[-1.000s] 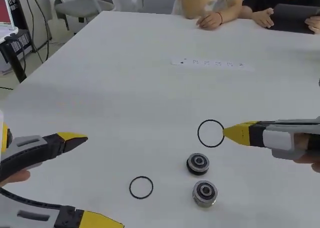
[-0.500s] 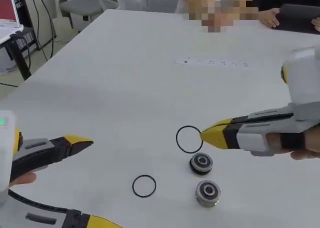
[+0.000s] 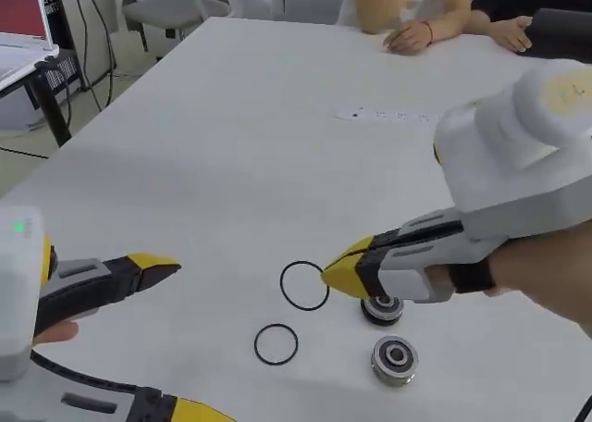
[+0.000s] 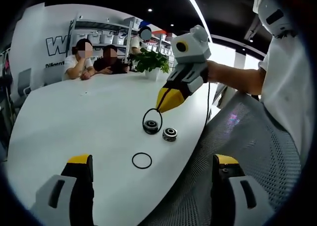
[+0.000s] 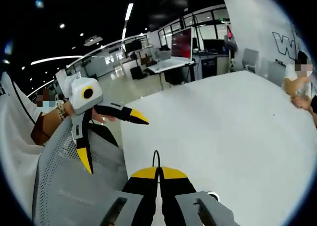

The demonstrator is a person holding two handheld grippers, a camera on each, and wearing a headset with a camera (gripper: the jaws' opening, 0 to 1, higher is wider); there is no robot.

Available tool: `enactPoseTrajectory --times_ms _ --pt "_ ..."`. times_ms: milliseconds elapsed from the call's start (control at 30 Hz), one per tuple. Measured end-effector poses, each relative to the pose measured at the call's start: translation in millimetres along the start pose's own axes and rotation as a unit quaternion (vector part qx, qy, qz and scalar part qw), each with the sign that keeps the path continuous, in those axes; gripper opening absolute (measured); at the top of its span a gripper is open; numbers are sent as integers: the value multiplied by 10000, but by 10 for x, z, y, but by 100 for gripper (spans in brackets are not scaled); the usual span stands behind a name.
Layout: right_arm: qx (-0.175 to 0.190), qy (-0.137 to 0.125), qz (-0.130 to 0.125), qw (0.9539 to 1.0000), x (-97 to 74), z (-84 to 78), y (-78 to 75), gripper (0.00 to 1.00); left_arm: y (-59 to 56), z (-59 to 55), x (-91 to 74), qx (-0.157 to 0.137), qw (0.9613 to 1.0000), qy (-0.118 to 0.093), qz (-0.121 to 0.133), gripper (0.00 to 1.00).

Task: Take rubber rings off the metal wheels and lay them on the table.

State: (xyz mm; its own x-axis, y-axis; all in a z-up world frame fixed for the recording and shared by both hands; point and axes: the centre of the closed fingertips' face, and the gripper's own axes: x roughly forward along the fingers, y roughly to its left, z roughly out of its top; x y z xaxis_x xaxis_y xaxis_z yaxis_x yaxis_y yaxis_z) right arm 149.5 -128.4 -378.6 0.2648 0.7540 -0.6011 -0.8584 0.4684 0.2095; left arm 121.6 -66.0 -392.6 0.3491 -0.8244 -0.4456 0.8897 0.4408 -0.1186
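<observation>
The right gripper (image 3: pixel 339 276) has its jaws pinched shut on a rubber ring (image 3: pixel 304 285) that hangs from the tips just beside the far metal wheel (image 3: pixel 382 313), the near wheel (image 3: pixel 395 359) and a second ring (image 3: pixel 276 344) lie on the white table (image 3: pixel 231 163), and the left gripper (image 3: pixel 194 341) gapes wide, empty

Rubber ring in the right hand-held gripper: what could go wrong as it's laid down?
The right hand-held gripper pinches the rubber ring only by its edge, so it may slip or spring away on release. It hangs close to the wheel beside it and the ring on the table; lowering could nudge that wheel or overlap the rings.
</observation>
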Motion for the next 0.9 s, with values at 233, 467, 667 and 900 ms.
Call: enactPoseTrajectory --times_ms 233,467,667,900 --pt "484 -133 161 9986 186 -152 -17 0 40 -8 -9 -125 9999 -57 98 99" --pt "648 60 84 9978 303 -336 -109 0 48 -25 9 -152 9998 -45 86 99" --pt "802 195 53 9966 380 -465 -146 0 57 -29 11 -198 9997 -70 103 99" --pt "1007 302 -64 9944 416 -594 -230 0 81 -48 3 -230 9996 -38 175 99"
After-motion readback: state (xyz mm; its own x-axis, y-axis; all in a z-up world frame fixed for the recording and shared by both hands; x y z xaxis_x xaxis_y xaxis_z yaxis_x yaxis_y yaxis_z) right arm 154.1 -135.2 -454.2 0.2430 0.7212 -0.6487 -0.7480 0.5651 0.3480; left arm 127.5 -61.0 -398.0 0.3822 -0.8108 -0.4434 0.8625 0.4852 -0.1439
